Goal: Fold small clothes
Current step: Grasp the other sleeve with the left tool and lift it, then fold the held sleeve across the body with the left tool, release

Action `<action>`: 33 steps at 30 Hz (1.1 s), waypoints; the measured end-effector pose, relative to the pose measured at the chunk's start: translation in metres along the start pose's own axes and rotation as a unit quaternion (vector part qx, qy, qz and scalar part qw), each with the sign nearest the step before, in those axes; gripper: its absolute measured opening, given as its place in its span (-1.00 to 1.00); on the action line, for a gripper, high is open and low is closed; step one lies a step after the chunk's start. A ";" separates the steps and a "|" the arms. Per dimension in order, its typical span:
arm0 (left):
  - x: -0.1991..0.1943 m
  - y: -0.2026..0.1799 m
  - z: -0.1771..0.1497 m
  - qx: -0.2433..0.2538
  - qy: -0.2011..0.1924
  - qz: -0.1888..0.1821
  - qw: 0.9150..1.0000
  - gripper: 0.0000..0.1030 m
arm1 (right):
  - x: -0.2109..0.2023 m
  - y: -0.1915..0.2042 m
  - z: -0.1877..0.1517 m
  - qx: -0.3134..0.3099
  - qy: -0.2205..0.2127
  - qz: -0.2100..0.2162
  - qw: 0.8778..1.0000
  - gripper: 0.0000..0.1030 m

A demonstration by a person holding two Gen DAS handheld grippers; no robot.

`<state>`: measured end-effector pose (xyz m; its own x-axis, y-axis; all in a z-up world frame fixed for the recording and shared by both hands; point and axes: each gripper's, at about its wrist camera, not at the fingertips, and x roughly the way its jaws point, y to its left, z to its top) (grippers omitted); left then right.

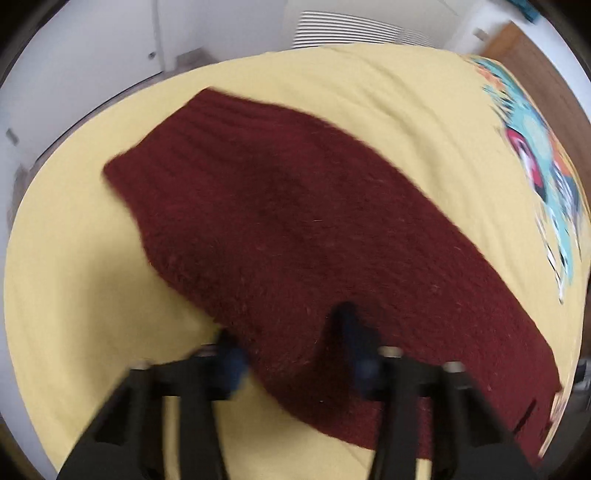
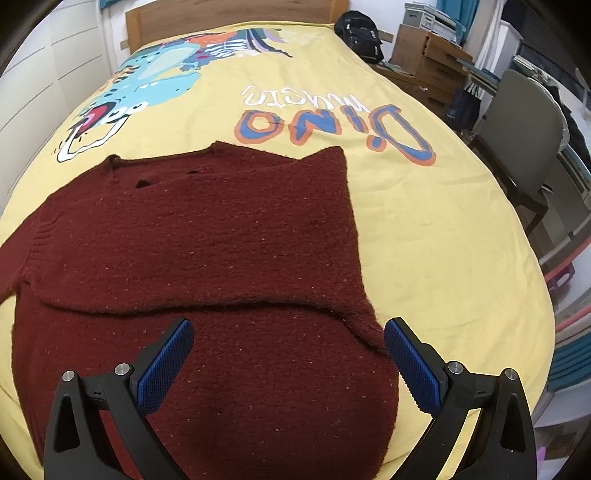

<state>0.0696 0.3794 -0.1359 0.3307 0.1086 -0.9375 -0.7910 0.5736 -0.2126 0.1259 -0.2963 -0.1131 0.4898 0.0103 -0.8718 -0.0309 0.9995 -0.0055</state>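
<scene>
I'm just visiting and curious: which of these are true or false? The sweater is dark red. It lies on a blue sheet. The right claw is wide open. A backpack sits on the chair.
1. The sweater is dark red. True.
2. It lies on a blue sheet. False: the bedspread is yellow, with a cartoon print.
3. The right claw is wide open. True.
4. A backpack sits on the chair. False: the backpack is by the head of the bed; the chair stands apart.
</scene>
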 end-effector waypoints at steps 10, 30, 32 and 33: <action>-0.061 -0.067 -0.027 0.160 -0.046 -0.011 0.986 -0.75 | 0.000 -0.004 0.015 0.009 -0.002 0.017 1.000 0.99; -0.118 -0.358 -0.204 0.423 -0.024 -0.199 0.884 -0.76 | -0.017 -0.030 0.042 0.015 -0.024 0.021 0.999 0.99; -0.104 -0.385 -0.219 0.434 -0.012 -0.206 0.877 -0.76 | -0.014 -0.037 0.041 0.023 -0.014 0.021 0.999 0.99; -0.097 -0.395 -0.229 0.443 -0.005 -0.206 0.873 -0.76 | -0.012 -0.040 0.039 0.028 -0.010 0.023 0.999 0.99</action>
<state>0.2319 -0.0440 -0.0238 0.5014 -0.2503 -0.8282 0.1022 0.9677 -0.2306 0.1553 -0.3349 -0.0828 0.5063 0.0561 -0.8605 -0.0046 0.9980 0.0623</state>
